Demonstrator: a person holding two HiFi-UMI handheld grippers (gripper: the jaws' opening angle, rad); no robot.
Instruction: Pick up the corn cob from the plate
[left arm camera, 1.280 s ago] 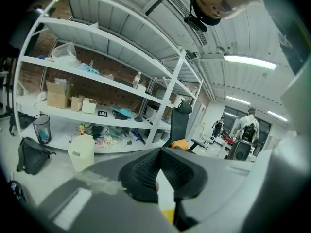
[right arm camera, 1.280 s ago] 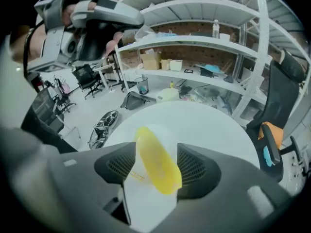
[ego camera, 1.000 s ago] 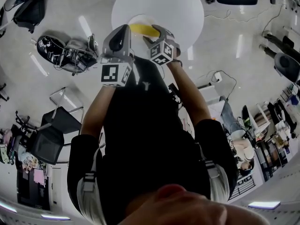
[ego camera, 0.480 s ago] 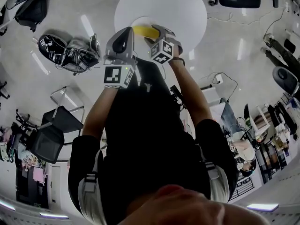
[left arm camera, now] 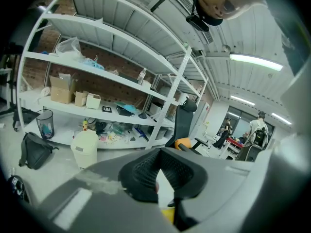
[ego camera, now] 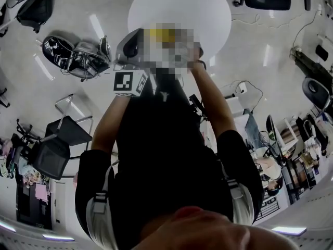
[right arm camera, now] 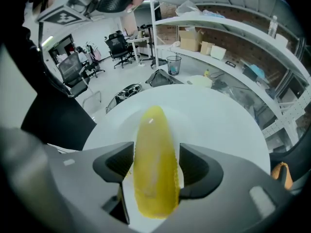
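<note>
Corn cob (right arm camera: pixel 153 144), yellow, clamped between right gripper's (right arm camera: pixel 155 165) jaws; left gripper's (left arm camera: pixel 159 174) jaws together on nothing.

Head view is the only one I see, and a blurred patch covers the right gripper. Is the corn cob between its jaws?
Observer: Yes. The jaws of the right gripper flank the corn cob and seem to touch both its sides.
Operator: Is it already lifted off the plate?
Observer: I cannot tell. The white plate shows directly under and around it.
Operator: And the left gripper?
Observer: The left gripper has its jaws together, holds nothing, and faces the shelves.
</note>
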